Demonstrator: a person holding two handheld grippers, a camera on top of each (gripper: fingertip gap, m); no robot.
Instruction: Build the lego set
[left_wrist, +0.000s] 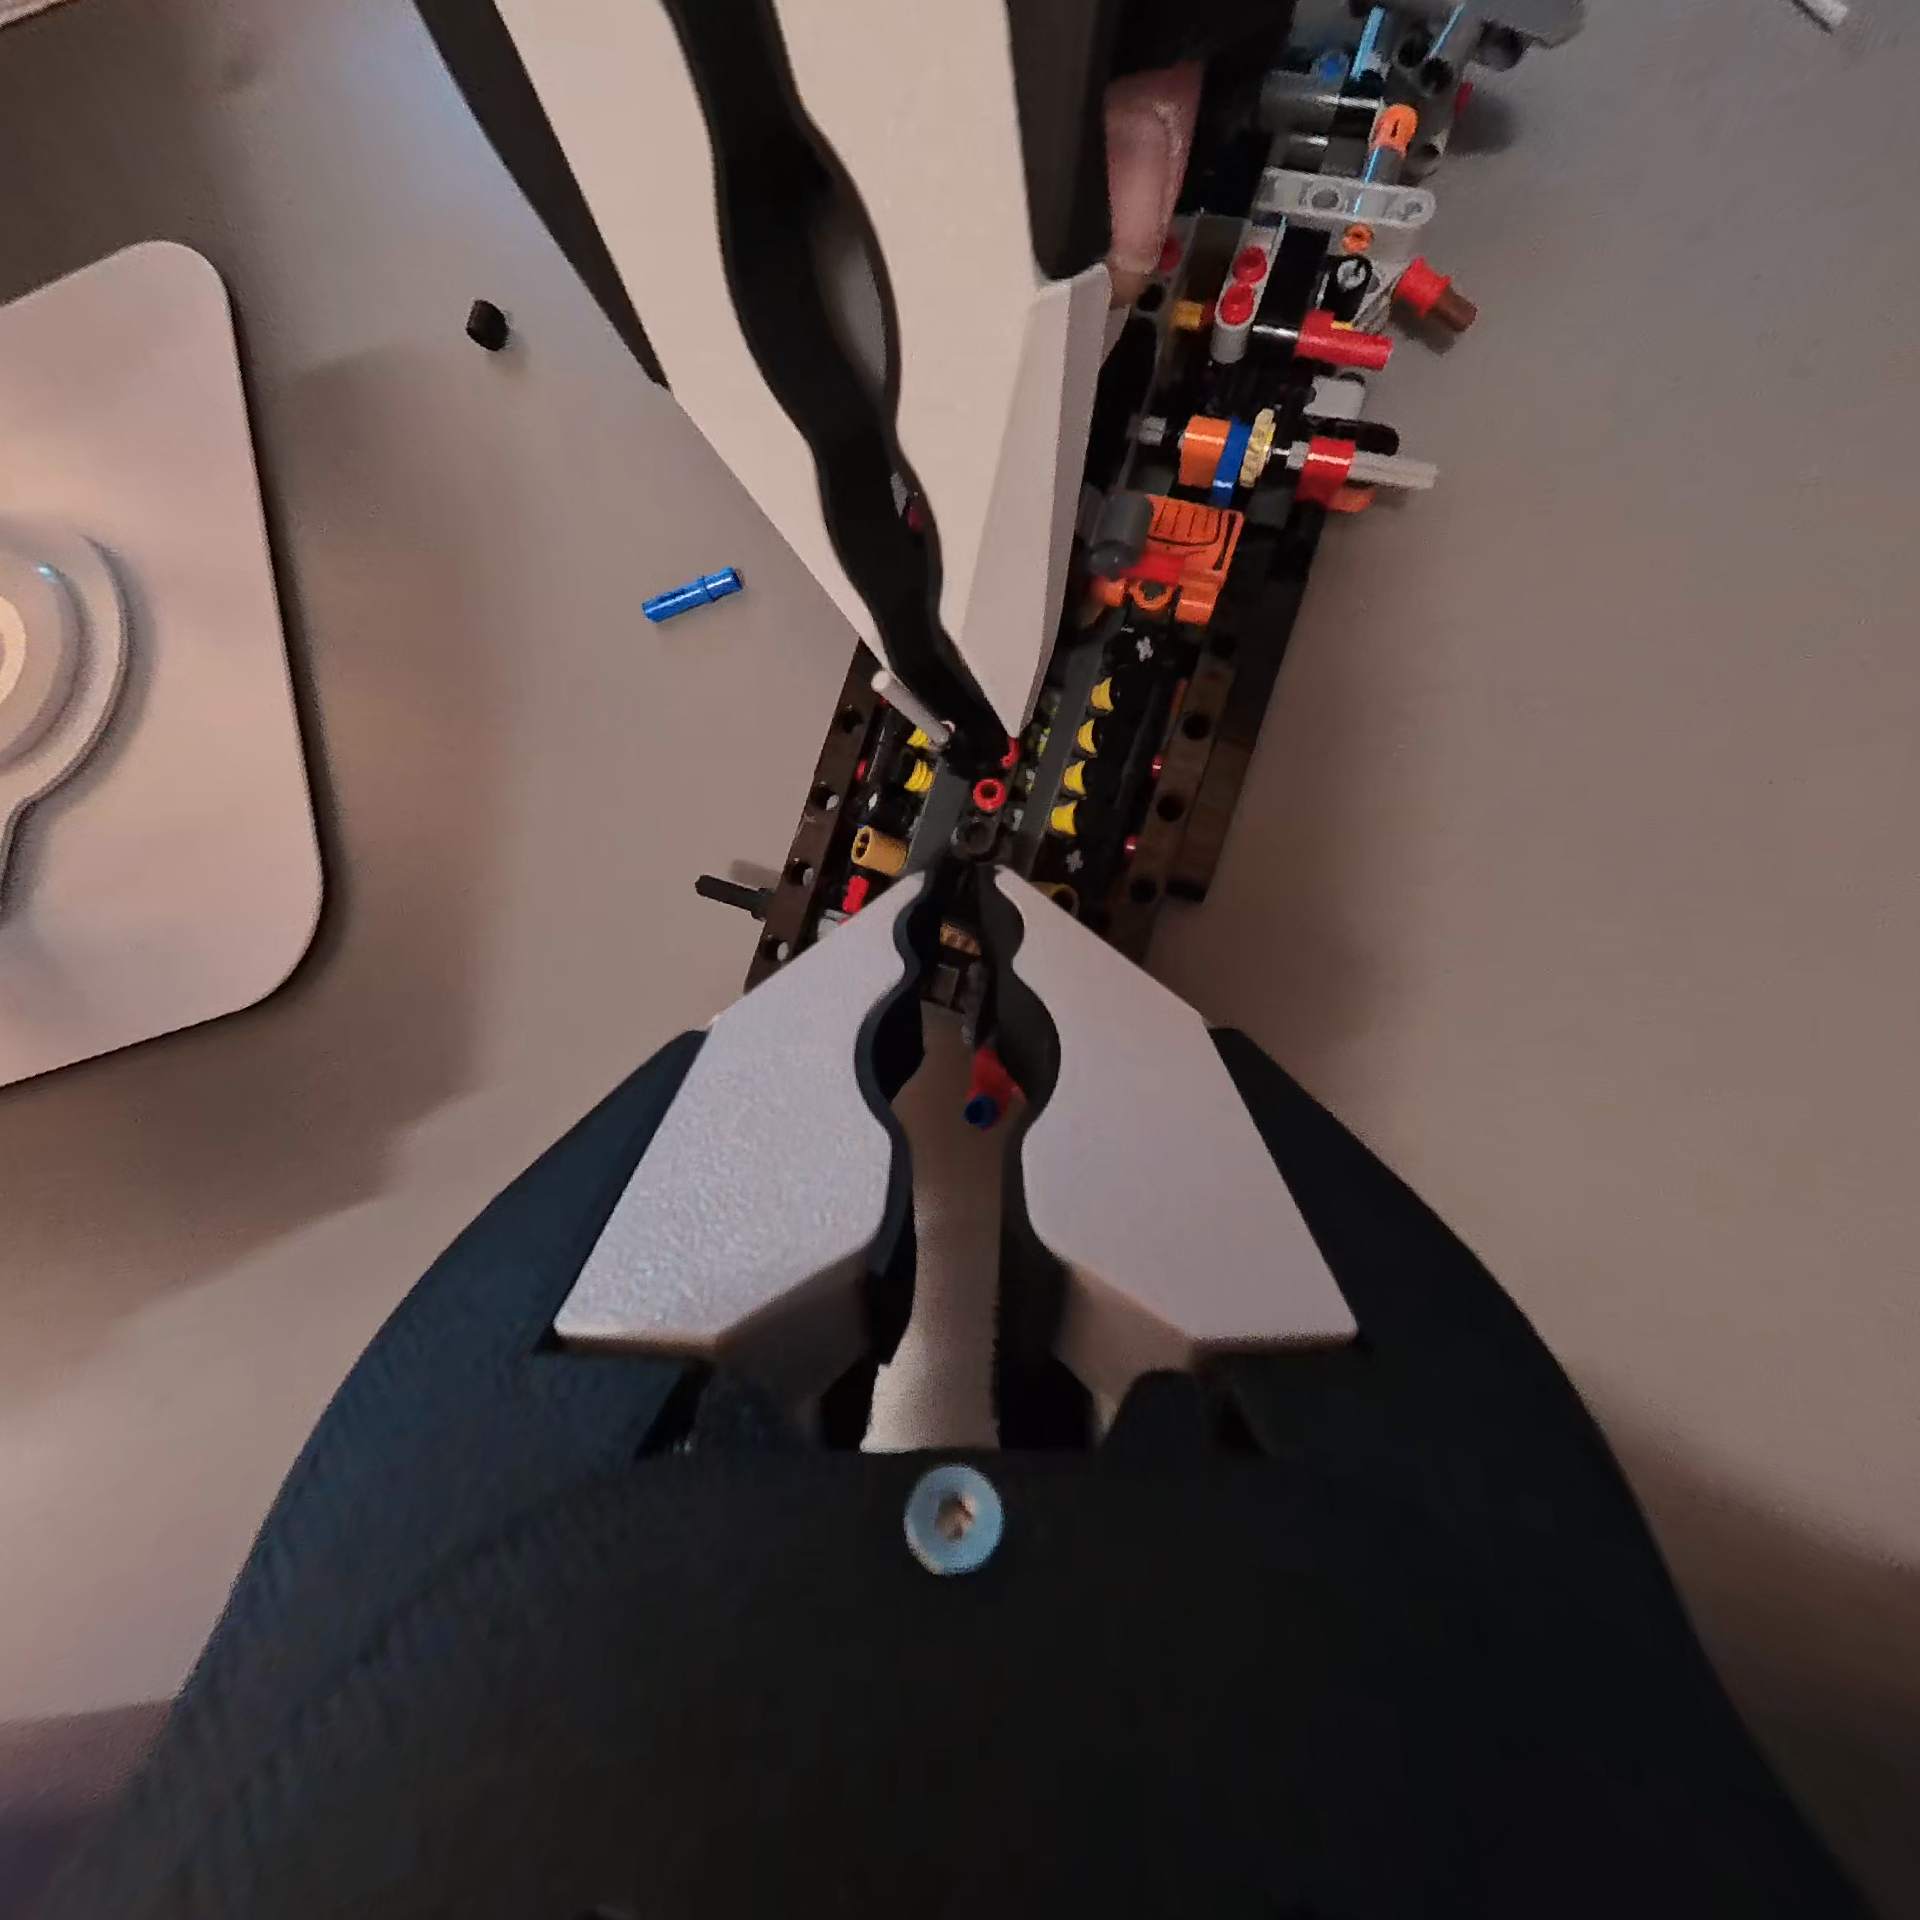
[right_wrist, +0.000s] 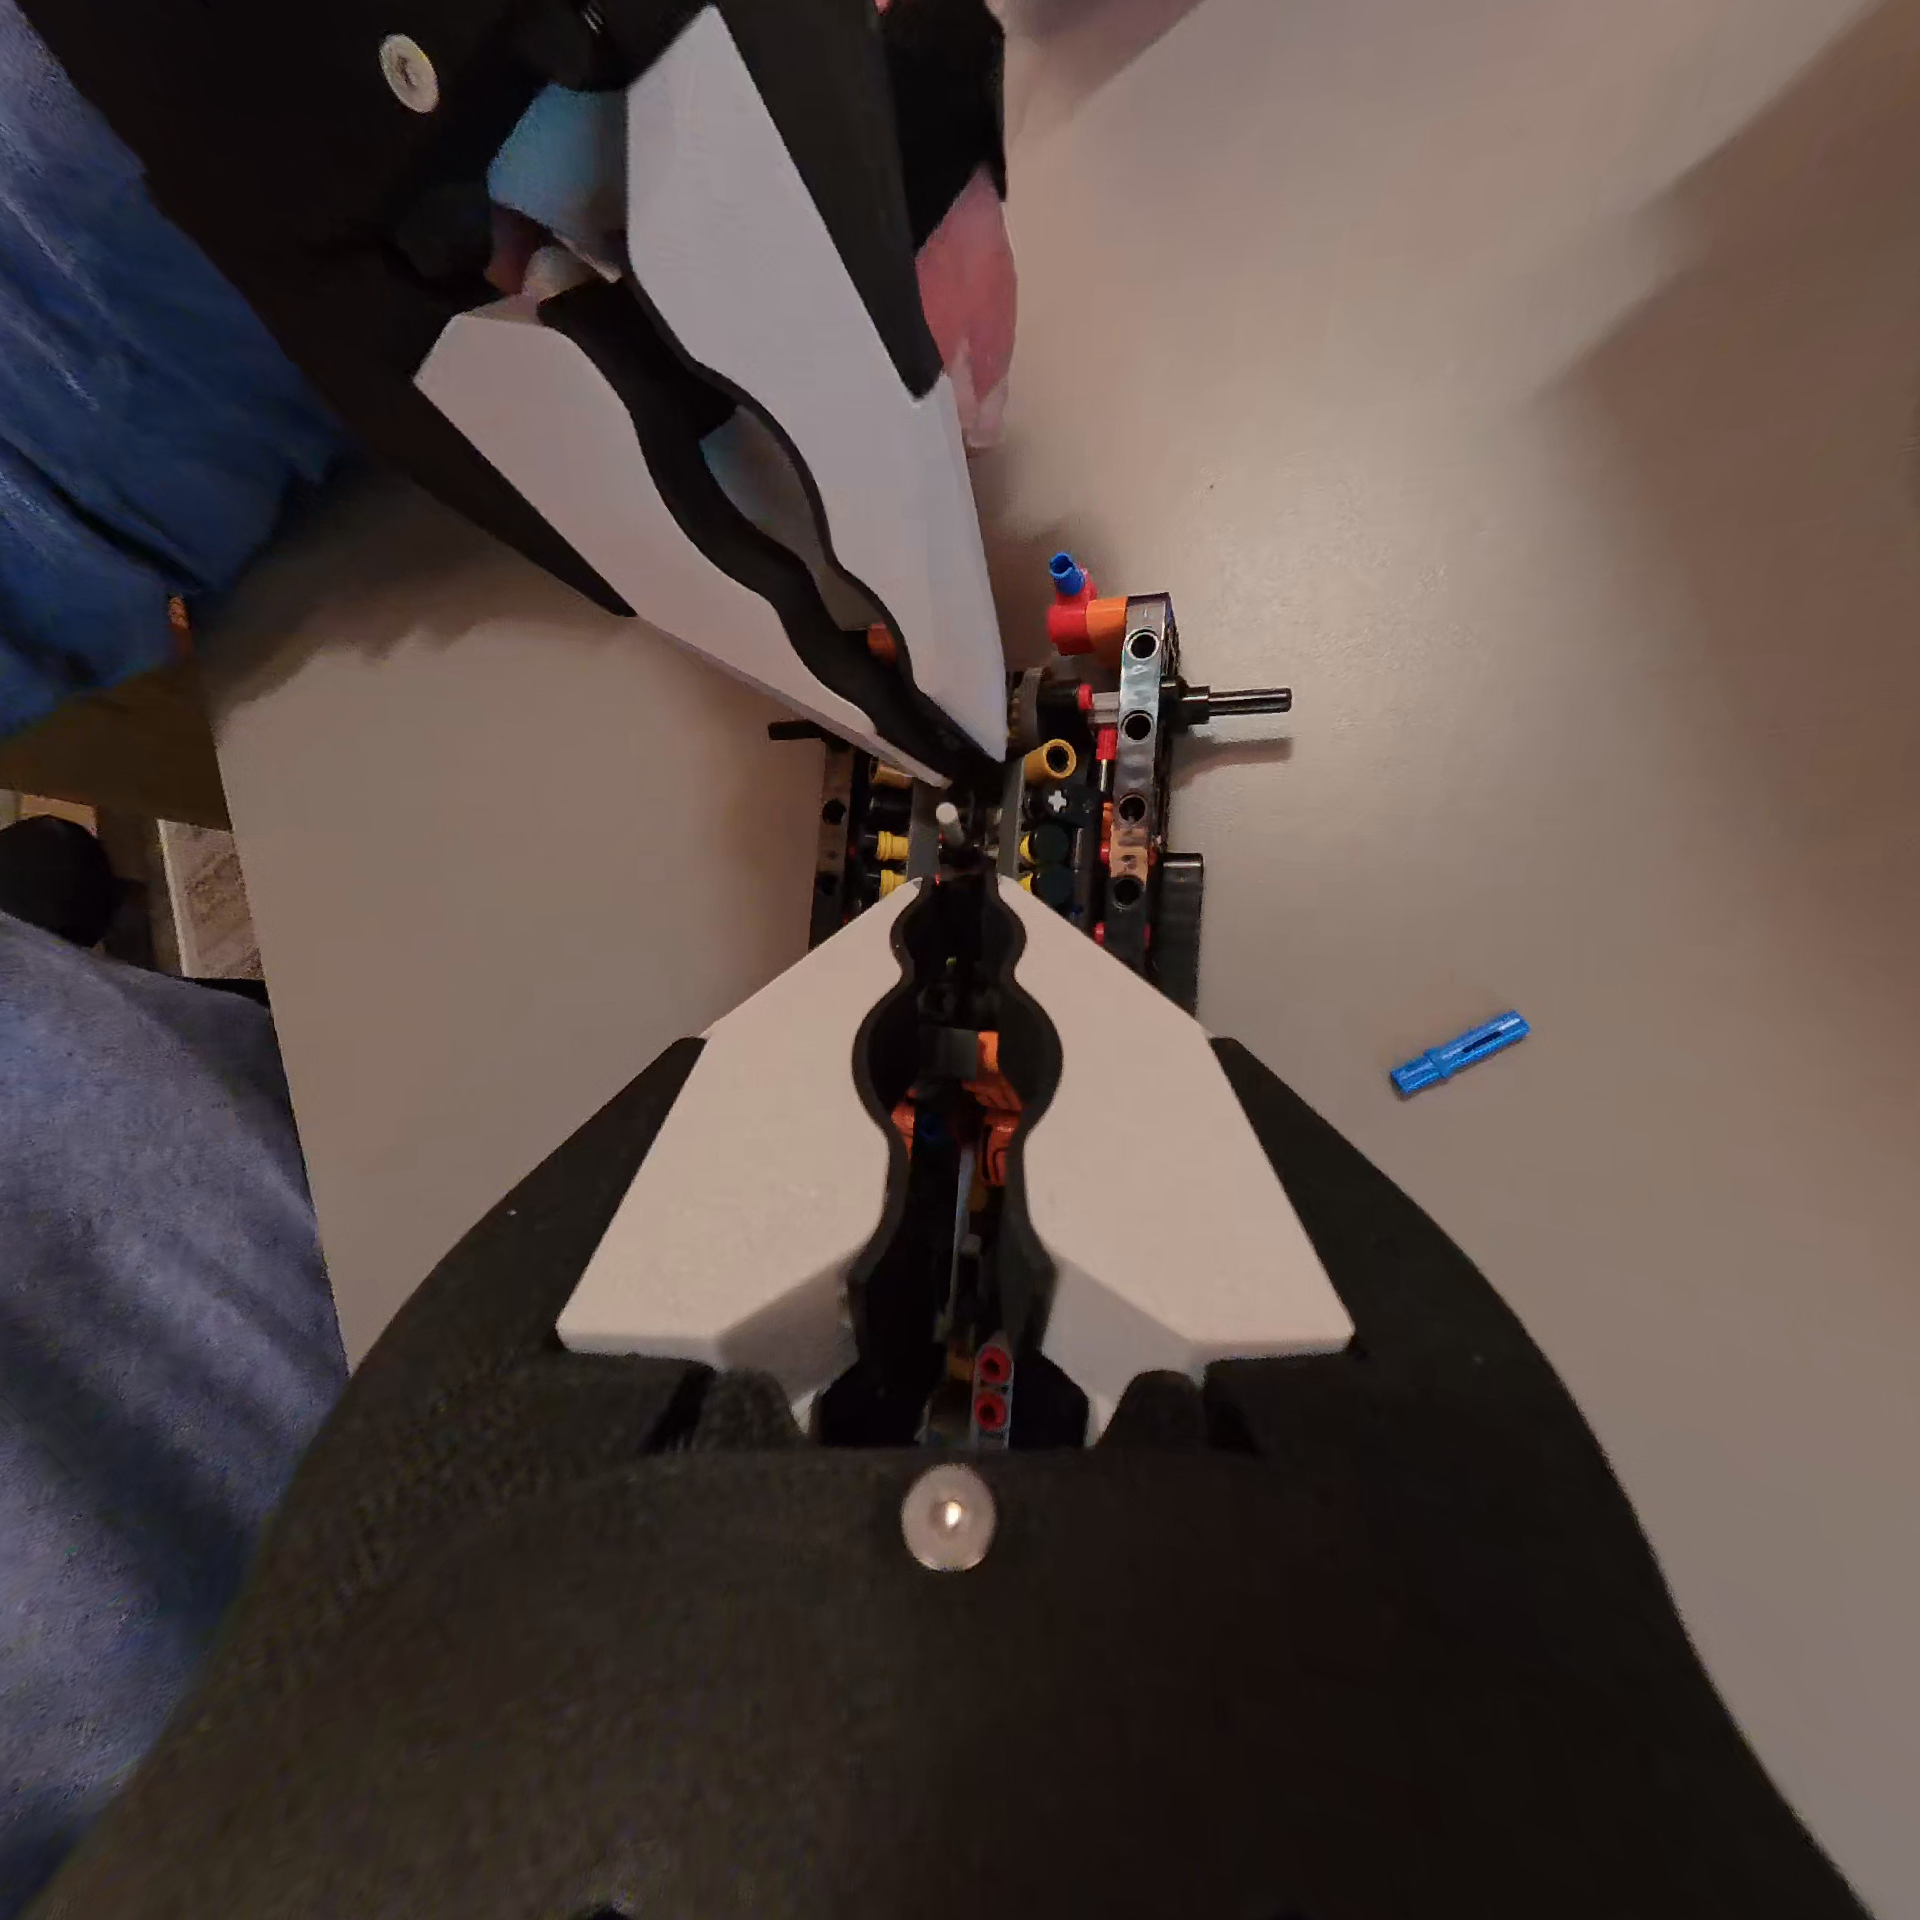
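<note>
The lego model (left_wrist: 1210, 540), a long black technic frame with orange, red and yellow parts, lies on the beige table. My left gripper (left_wrist: 962, 885) is at its near end, jaws closed to a narrow gap on the model's dark centre spine. My right gripper (left_wrist: 987, 732) comes in from the top, tip to tip with the left, also closed on the spine. A light grey axle (left_wrist: 912, 712) stands up beside its tip. In the right wrist view my right gripper (right_wrist: 960, 885) grips the model (right_wrist: 1138, 790), the axle (right_wrist: 945, 816) is just ahead, and the left gripper (right_wrist: 982, 764) comes in from the upper left.
A loose blue pin (left_wrist: 691, 595) lies on the table left of the model, and shows at the right in the right wrist view (right_wrist: 1460, 1051). A small black piece (left_wrist: 486, 324) lies farther off. A grey pad (left_wrist: 156, 665) sits at the left. A person's blue clothing (right_wrist: 125, 1195) borders the table edge. Less than 4 cm separates the two grippers' tips.
</note>
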